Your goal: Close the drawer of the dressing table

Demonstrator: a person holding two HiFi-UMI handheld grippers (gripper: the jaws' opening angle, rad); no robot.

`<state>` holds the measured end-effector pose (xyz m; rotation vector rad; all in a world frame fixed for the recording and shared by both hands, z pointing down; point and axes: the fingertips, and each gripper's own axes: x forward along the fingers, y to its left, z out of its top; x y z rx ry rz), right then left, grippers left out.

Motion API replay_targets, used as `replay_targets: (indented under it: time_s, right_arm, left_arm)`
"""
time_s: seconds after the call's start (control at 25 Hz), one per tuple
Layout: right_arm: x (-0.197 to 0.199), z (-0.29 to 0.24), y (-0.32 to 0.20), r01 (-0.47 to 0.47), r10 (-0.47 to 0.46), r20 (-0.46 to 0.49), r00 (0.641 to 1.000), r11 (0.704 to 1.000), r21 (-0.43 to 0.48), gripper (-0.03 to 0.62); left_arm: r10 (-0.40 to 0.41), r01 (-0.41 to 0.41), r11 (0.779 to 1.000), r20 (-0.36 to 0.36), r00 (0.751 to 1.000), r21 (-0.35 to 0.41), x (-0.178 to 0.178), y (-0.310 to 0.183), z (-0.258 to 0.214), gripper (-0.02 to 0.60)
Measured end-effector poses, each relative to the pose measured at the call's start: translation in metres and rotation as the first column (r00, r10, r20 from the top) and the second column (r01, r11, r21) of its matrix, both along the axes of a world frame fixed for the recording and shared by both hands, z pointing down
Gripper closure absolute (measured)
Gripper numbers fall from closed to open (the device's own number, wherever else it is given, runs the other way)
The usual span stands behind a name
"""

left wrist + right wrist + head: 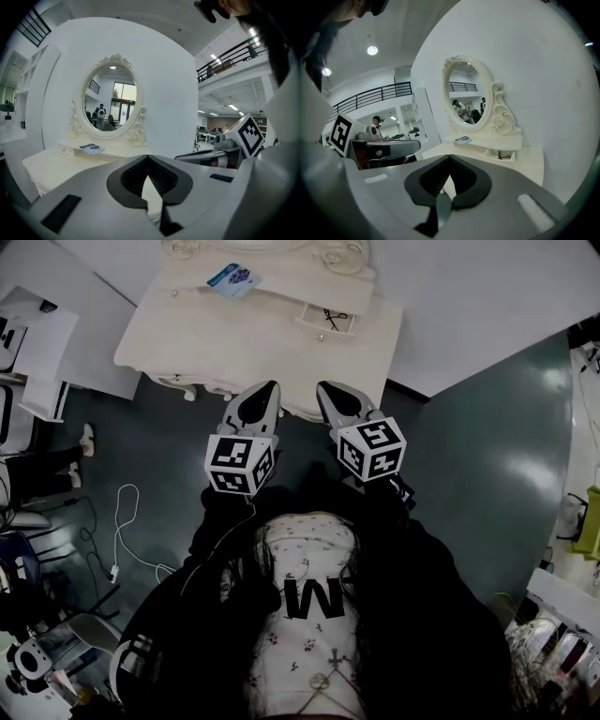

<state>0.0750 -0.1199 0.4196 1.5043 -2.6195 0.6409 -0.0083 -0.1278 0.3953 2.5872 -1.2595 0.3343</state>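
Two grippers are out in front of me, side by side, and both point at the white dressing table [234, 338]. My left gripper [270, 388] has its jaws squeezed together with nothing in them. My right gripper [324, 388] is the same, jaws tight together and empty. Their tips hang by the near edge of the tabletop, above the dark green floor [487, 456]. The little drawer [328, 320] is well apart from them, at the far right of the tabletop, under the shelf [291, 282] below the oval mirror [110, 98]. It is pulled out, and a thin dark thing lies inside; I can't tell what it is. A blue and white booklet [234, 279] lies on the left part of the shelf. A white cable [120, 531] curls on the floor at the left.
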Motion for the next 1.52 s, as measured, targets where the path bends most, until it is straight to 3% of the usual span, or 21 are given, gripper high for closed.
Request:
replay_targets:
  time_s: [0.24, 0.56, 1.0, 1.52]
  right_arm:
    - [0.017, 0.005, -0.017, -0.016, 0.016, 0.014, 1.000, 1.000, -0.016, 0.585]
    - [0.019, 0.019, -0.032, -0.039, 0.040, 0.024, 0.999, 0.998, -0.052, 0.585]
    - [0.040, 0.036, -0.090, -0.216, 0.218, 0.016, 0.976, 0.971, -0.101, 0.585]
    - [0.043, 0.093, -0.131, -0.321, 0.302, -0.117, 0.946, 0.921, -0.222, 0.585]
  left_arm:
    - [0.014, -0.014, 1.000, 0.019, 1.000, -0.015, 0.015, -0.013, 0.004, 0.581]
    - [0.016, -0.013, 0.998, 0.039, 0.999, -0.053, 0.009, -0.037, 0.019, 0.581]
    - [0.162, -0.158, 0.986, 0.076, 0.984, -0.057, 0.017, -0.110, 0.029, 0.581]
    - [0.295, -0.286, 0.951, 0.062, 0.954, -0.121, 0.027, -0.172, 0.055, 0.581]
